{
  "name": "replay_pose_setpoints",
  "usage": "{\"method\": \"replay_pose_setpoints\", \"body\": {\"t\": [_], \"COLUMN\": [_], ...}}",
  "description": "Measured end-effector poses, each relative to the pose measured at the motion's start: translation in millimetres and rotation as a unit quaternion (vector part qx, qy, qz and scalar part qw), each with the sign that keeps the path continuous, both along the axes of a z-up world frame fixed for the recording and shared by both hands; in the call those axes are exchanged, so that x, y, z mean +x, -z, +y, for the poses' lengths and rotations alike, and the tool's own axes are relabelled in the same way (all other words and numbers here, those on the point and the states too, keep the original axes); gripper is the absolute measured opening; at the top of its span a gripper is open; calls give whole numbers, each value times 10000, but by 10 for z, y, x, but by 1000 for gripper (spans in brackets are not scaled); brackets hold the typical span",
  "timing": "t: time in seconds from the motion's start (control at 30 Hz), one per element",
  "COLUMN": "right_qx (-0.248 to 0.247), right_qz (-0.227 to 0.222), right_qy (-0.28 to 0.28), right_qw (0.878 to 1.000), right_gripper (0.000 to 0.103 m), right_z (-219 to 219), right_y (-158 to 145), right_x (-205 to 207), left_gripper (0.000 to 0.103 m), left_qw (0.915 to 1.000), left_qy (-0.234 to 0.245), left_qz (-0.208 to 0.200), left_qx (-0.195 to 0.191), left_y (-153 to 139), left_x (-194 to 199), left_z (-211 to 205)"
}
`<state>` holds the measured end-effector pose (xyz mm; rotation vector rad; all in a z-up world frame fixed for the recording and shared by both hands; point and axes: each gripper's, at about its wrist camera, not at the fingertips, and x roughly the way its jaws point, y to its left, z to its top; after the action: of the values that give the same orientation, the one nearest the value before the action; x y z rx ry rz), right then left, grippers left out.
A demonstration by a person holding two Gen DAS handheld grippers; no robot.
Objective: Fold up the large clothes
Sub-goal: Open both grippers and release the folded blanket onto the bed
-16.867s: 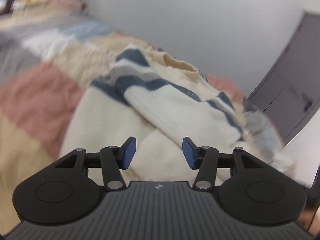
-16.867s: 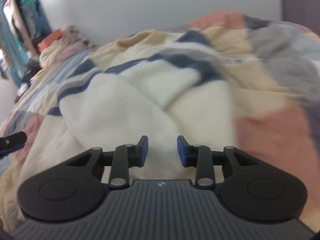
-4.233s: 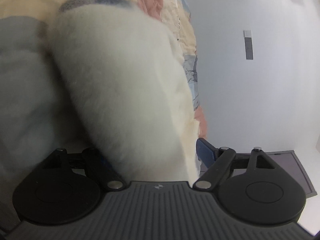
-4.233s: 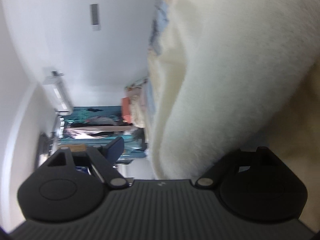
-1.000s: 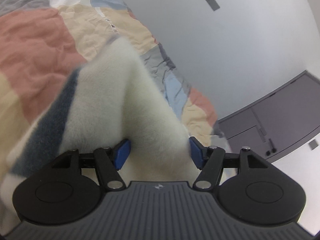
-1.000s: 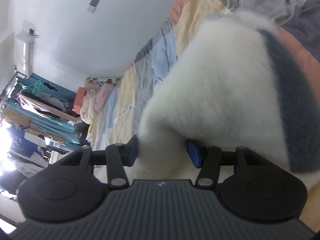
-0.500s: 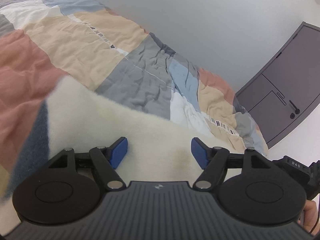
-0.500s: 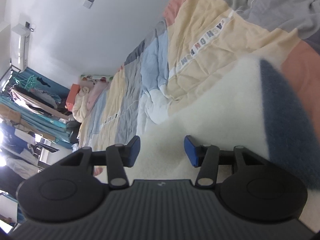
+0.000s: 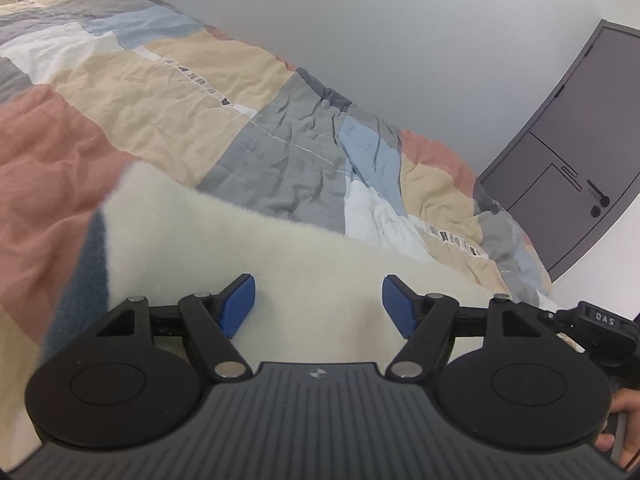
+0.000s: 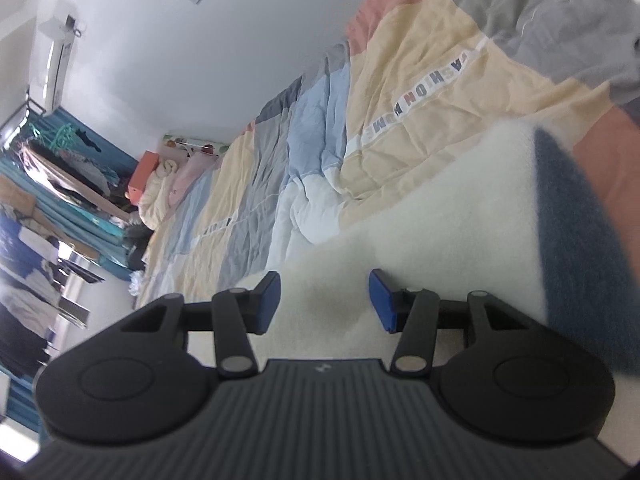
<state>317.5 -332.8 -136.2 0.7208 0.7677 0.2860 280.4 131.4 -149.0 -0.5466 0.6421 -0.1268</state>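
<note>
Both tools sit low over the bed (image 9: 168,92), and the big cream fleece garment (image 9: 304,280) lies spread flat on the patchwork quilt right beneath them. In the left wrist view the left tool (image 9: 318,304) has its blue pads set wide apart, fleece visible between them but neither pad pressing on it. A dark blue stripe (image 9: 86,280) of the garment runs along its left side there, next to the pink patch of the quilt. At the right edge of that view a hand (image 9: 624,420) and the black body of the other tool peek in. Over in the right wrist view, the right tool (image 10: 324,300) stands at a medium gap, pads clear of the cloth, with the garment (image 10: 440,240) stretching ahead and to the right, its blue stripe (image 10: 576,240) on the far right side. The garment's far edge lies straight across the quilt's beige and grey patches. Beyond the bed a grey door (image 9: 568,184) stands in the wall, and a clothes rack (image 10: 60,184) fills the far end of the room.
</note>
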Motion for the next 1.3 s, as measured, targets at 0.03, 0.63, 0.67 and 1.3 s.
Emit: {"method": "replay_pose_setpoints", "body": {"t": [0.03,0.63,0.67,1.3], "right_qx": [-94,-2314,-2345,-2473], "right_qz": [-34,-857,-846,-914], "right_qy": [-17,-920,-947,-914], "right_qw": [9999,9647,9638,9603], "right_gripper": [51,57,57,61], "right_z": [23,706,728,821], "right_y": [-21,-204,-172,-112], "right_x": [-43,-421,-395,-399], "left_gripper": [75,75,76,78], "left_qw": [10000,9900,9906,9949], "left_qy": [-7,384,376,283], "left_qz": [-2,-48,-23,-102], "left_qx": [43,1360,1316,964], "left_y": [-16,-61,-34,-73], "left_x": [-21,-187,-164,-427], "left_z": [-10,-393,-388,-358]}}
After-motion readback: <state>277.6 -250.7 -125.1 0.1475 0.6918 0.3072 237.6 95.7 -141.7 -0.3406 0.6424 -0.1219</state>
